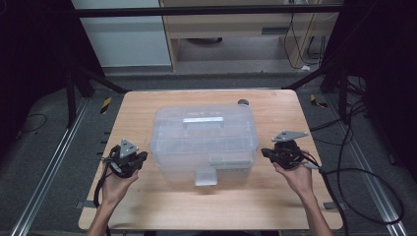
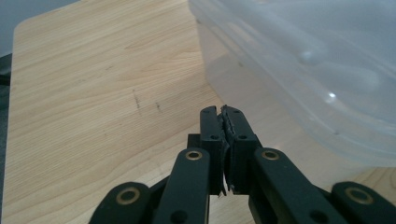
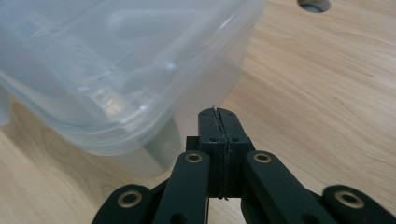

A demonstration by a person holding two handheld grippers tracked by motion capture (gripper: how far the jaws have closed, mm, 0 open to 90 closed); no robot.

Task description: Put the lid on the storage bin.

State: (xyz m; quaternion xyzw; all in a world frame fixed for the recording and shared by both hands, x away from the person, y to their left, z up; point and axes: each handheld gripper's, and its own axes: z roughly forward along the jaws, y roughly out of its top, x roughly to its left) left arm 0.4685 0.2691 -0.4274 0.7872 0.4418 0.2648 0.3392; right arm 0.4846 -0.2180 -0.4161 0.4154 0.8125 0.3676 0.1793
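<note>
A clear plastic storage box [image 1: 204,140] with a lid, a top handle and a front latch stands in the middle of the wooden table [image 1: 147,201]. My left gripper [image 1: 129,158] is held just left of the box, jaws shut with nothing between them [image 2: 223,112]. The box's wall [image 2: 299,60] is at the right of the left gripper view. On the other side my right gripper [image 1: 285,150] hovers by the box, also shut and holding nothing [image 3: 217,114]. The box's corner [image 3: 116,79] lies to the left in the right gripper view.
A small dark round hole or grommet [image 1: 243,102] sits in the table behind the box, also seen as the hole [image 3: 314,4]. Black cables [image 1: 354,187] trail off the table's right side. Metal rails run along both sides of the floor.
</note>
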